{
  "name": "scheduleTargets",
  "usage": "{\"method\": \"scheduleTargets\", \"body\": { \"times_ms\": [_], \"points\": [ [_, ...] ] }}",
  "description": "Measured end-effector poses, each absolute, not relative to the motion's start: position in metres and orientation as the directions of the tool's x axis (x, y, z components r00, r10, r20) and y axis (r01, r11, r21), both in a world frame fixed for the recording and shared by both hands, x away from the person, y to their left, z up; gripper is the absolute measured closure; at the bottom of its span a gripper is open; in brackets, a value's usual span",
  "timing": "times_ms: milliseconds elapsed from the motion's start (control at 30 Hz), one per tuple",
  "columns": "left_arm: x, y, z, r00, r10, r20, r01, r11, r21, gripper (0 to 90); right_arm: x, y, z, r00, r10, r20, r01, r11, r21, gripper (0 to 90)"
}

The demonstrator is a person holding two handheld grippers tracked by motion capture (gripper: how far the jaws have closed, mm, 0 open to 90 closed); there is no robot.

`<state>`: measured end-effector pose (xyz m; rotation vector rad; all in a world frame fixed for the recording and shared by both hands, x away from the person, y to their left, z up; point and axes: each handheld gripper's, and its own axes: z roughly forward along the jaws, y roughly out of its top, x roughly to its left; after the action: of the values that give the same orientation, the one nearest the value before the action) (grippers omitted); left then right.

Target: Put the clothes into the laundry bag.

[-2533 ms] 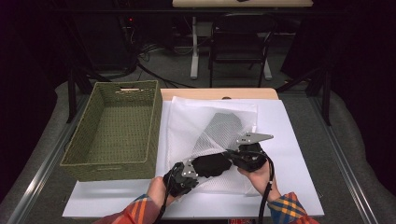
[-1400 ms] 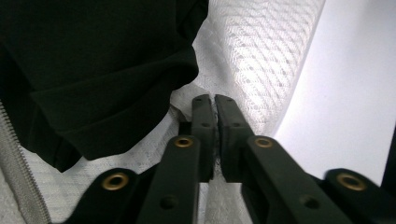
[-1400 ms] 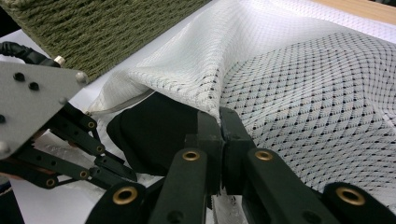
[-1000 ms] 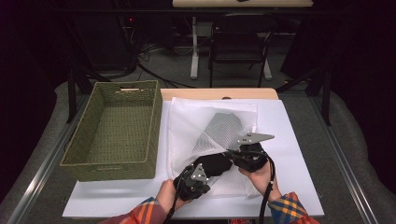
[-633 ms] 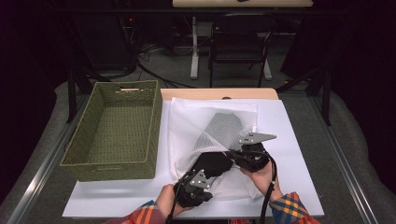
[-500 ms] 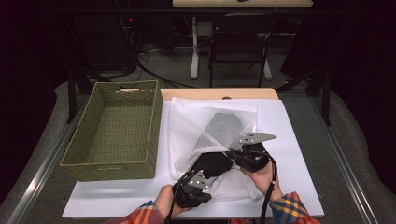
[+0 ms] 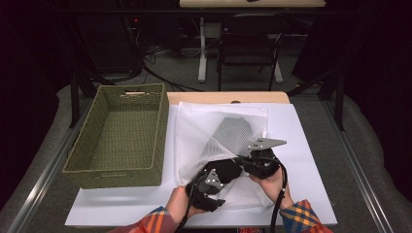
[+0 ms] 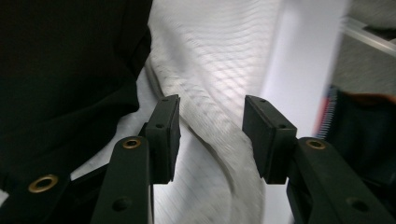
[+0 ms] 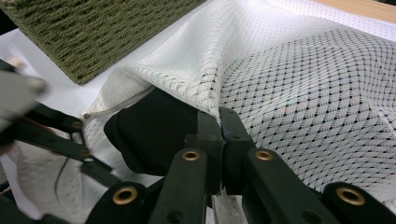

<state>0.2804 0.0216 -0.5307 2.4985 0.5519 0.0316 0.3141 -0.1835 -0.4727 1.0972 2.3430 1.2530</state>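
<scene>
1. Black garment (image 7: 227, 170) lies half inside the white mesh bag (image 7: 218, 131), at its open near end; part of it sticks out toward the person. Bag lies flat on the white sheet (image 7: 301, 145), just right of the green woven basket (image 7: 121, 136).
2. What's new: our left gripper (image 7: 210, 187) has shifted back toward the near edge vs a sec ago, and its jaws have just been opening. We read that as a release after a push/tuck of the garment, i.e. regrip is next.
3. L jaws now apart. In the left gripper view, the bag's hem band (image 8: 205, 135) runs between the pads w/o being pressed; black garment sits off to the left of the left pad, outside the gap.
4. Right gripper (image 9: 219, 126) hasn't budged: jaws together, clamped on the bag's upper mesh layer, lifting the mouth open. Garment sits just left of and under those jaws.
</scene>
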Motion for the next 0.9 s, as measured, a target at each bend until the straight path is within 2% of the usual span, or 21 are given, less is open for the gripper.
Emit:
{"method": "scheduleTargets", "body": {
  "times_ms": [133, 167, 233, 300, 467, 600, 800, 900],
  "points": [
    [0.278, 0.020, -0.542, 0.922, 0.382, -0.070, 0.356, -0.759, 0.546, 70.1, 0.314, -0.184, -0.474, -0.683, 0.722, 0.115, 0.496, 0.343, 0.798, 89.0],
    [0.278, 0.021, -0.541, 0.924, 0.375, -0.080, 0.353, -0.753, 0.555, 78.3, 0.315, -0.184, -0.474, -0.684, 0.721, 0.113, 0.494, 0.343, 0.799, 89.1],
    [0.275, 0.023, -0.540, 0.932, 0.356, -0.075, 0.333, -0.753, 0.568, 85.9, 0.314, -0.184, -0.474, -0.685, 0.720, 0.112, 0.494, 0.346, 0.798, 89.0],
    [0.273, 0.024, -0.538, 0.941, 0.325, -0.094, 0.316, -0.747, 0.584, 87.3, 0.314, -0.183, -0.474, -0.686, 0.719, 0.110, 0.493, 0.349, 0.797, 89.0],
    [0.258, 0.024, -0.528, 0.961, 0.270, -0.055, 0.248, -0.762, 0.599, 86.9, 0.314, -0.183, -0.474, -0.691, 0.715, 0.105, 0.489, 0.355, 0.797, 89.1],
    [0.262, 0.029, -0.529, 0.958, 0.283, -0.050, 0.254, -0.755, 0.604, 77.5, 0.313, -0.182, -0.474, -0.689, 0.716, 0.109, 0.494, 0.354, 0.794, 89.0],
    [0.266, 0.048, -0.519, 0.950, 0.308, -0.051, 0.271, -0.730, 0.627, 49.9, 0.313, -0.183, -0.474, -0.690, 0.715, 0.111, 0.494, 0.353, 0.795, 89.0],
    [0.265, 0.058, -0.511, 0.940, 0.340, -0.036, 0.279, -0.702, 0.655, 40.7, 0.312, -0.183, -0.474, -0.689, 0.716, 0.111, 0.494, 0.353, 0.794, 89.1]
  ]
}}
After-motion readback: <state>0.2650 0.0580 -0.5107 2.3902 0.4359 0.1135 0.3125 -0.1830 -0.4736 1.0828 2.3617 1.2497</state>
